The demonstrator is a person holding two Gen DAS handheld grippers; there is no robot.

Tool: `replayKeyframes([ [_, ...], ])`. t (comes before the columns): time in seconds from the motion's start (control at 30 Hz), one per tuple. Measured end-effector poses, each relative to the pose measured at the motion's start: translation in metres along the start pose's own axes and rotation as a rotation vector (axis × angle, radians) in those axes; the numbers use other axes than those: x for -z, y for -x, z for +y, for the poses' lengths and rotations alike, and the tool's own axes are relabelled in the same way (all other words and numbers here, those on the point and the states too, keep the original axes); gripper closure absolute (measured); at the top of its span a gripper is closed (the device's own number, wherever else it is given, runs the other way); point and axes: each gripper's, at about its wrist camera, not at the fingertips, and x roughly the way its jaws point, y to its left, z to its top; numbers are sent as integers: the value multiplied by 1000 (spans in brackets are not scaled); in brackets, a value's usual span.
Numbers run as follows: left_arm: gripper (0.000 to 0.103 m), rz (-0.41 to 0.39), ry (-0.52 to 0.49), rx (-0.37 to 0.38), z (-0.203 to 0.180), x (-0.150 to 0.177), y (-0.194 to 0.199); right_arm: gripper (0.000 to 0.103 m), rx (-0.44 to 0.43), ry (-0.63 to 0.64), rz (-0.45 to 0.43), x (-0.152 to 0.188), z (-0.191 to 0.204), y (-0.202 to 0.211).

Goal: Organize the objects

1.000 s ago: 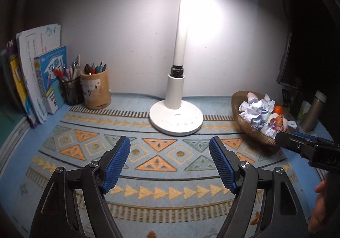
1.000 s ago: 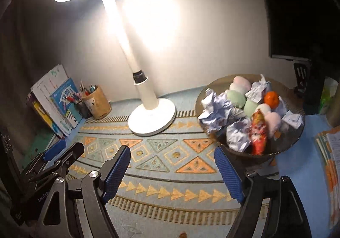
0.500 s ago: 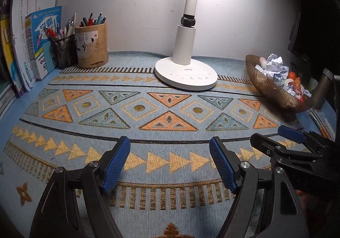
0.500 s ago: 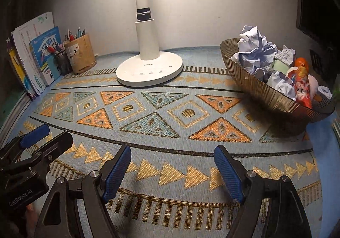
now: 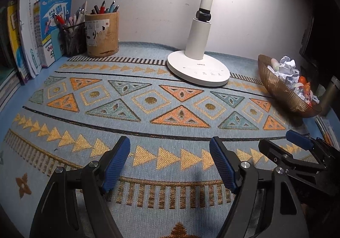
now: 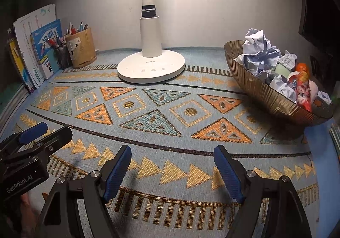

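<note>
Here, the bowl (image 6: 263, 93) sits at the right side of the patterned mat (image 6: 170, 110), its ribbed bronze wall rising above the weave. It is heaped with crumpled paper (image 6: 258, 48), a small orange fruit (image 6: 301, 66), a red wrapped snack (image 6: 303, 91) and a few pale rounded pieces. Just left of it, near the wall, stands the white lamp (image 6: 150, 67), its round base resting on the far edge of the mat. Further left, in the corner, a wooden pen cup (image 5: 102, 34) stands touching a black mesh cup (image 5: 73, 39), both full of pens, and upright books (image 5: 44, 31) lean beside them.

The right gripper (image 6: 172, 165) hovers low over the near part of the mat, its blue-padded jaws wide apart and holding nothing; the bowl lies ahead and to its right, well apart from it. The left gripper (image 5: 170, 159) hangs beside it at a similar height, jaws likewise spread and empty. Each one shows at the edge of the other's view.
</note>
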Motion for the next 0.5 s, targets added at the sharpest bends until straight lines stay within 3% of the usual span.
replayKeyframes([
  [0.5,27,35,1,-30,0,-1,-7,24,9,-2,12,0,0,-1],
])
